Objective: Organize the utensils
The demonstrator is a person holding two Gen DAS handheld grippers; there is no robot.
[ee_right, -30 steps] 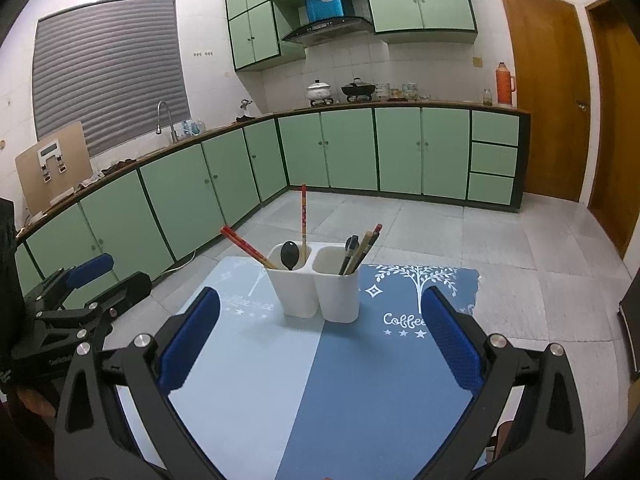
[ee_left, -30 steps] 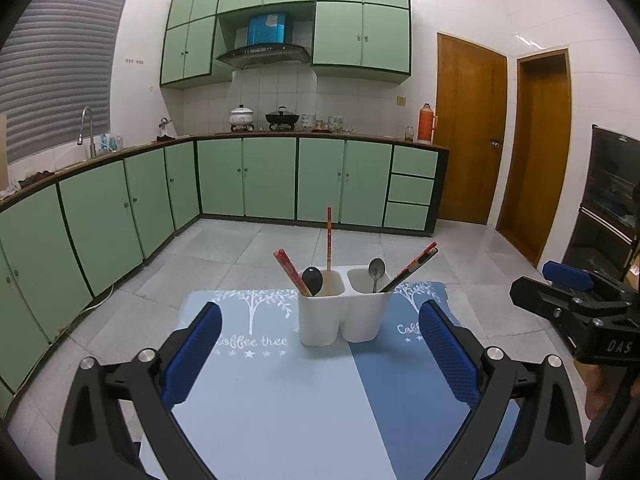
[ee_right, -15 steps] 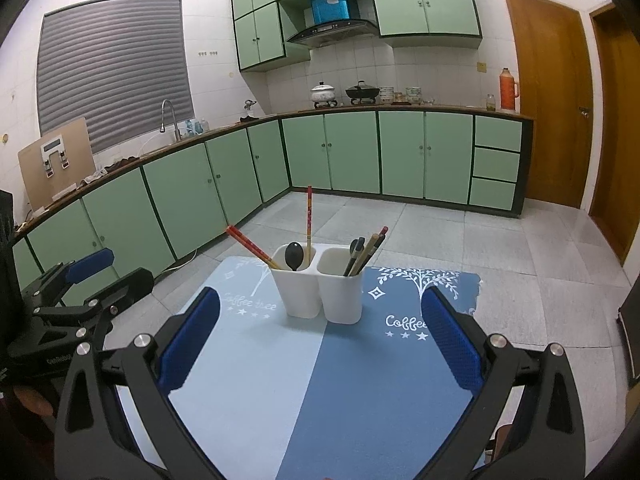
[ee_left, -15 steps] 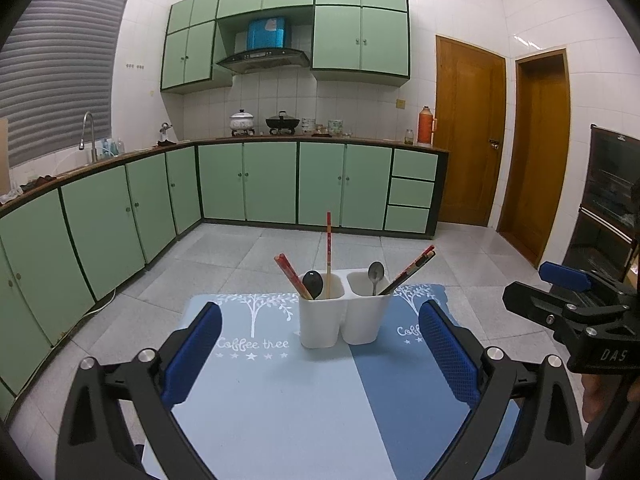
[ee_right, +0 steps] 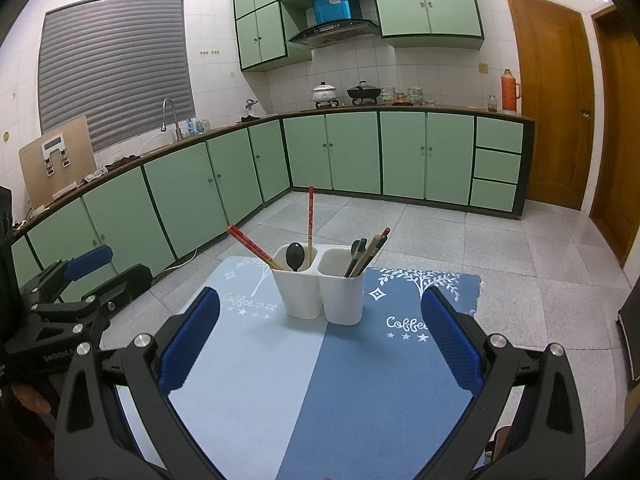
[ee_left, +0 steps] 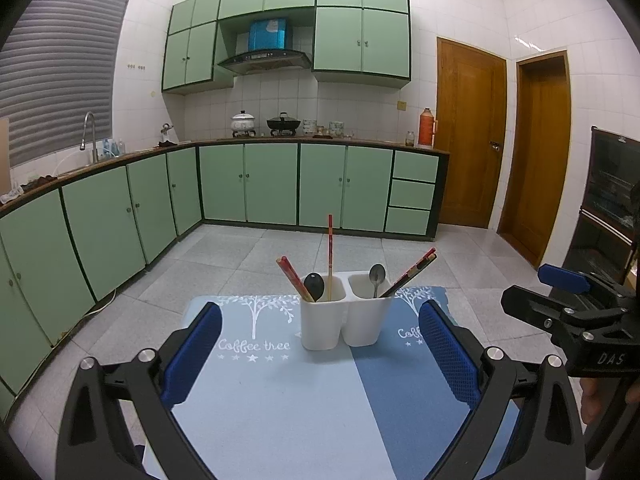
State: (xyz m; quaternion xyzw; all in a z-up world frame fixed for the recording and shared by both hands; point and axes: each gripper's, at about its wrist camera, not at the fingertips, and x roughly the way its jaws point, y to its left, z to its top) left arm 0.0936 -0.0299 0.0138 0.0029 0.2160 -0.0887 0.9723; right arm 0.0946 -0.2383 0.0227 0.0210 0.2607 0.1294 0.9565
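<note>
Left wrist view, entry one: our left gripper (ee_left: 320, 354), blue pads spread wide, nothing between them, held back over the near part of the blue mat (ee_left: 280, 408). Since a second ago it has lifted and drawn back slightly; the holder sits a little lower and smaller in view.

Entry two: our right gripper (ee_right: 320, 344), likewise spread and empty, over the mat's near edge; also raised a touch.

Entry three: white two-cup holder (ee_left: 342, 320), near the mat's far edge, unmoved. Left cup: black spoon (ee_left: 314, 286), upright red chopstick (ee_left: 330, 256), leaning red chopstick (ee_left: 292, 278). Right cup: metal spoon (ee_left: 377, 276), pair of dark chopsticks (ee_left: 412, 272) leaning right.

Entry four: nothing loose on the mat.

Assessment: we judge both tools retreating with all utensils housed, so the organizing looks finished or nearly so, though spoons and chopsticks share cups.
</note>
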